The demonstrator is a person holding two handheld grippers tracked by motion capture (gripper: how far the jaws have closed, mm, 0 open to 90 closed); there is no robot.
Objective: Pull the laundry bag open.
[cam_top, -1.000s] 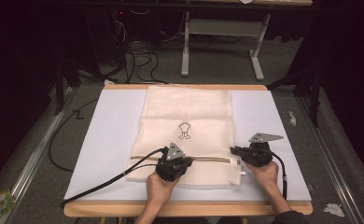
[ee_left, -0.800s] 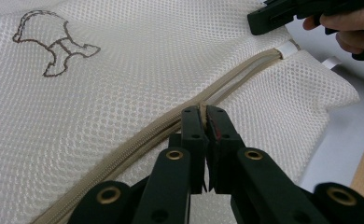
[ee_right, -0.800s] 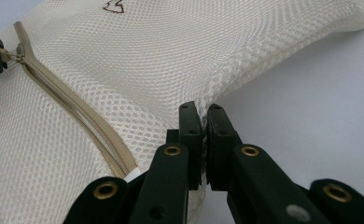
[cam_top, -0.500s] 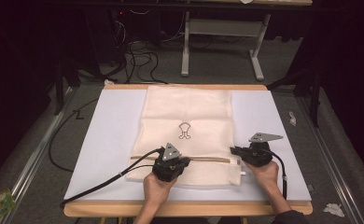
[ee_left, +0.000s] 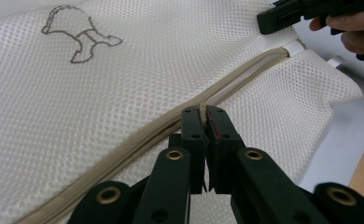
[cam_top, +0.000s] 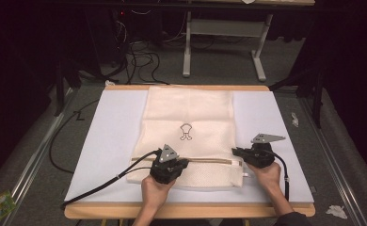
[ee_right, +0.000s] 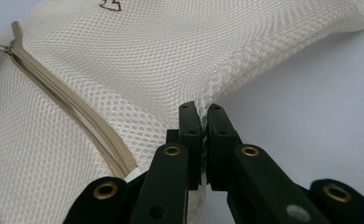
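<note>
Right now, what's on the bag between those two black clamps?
In the high view, the tan zipper runs across the mesh bag between the left gripper and the right gripper; nothing else lies there.

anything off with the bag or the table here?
Nothing stands out. The mesh bag lies flat and square on the white mat; the zipper runs straight. The left tool pinches the zipper pull, and the right tool pinches the bag's edge, lifting the mesh slightly there.

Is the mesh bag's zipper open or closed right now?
Partly open: the zipper gapes between the left gripper and the bag's right edge; beyond it, closed.
</note>
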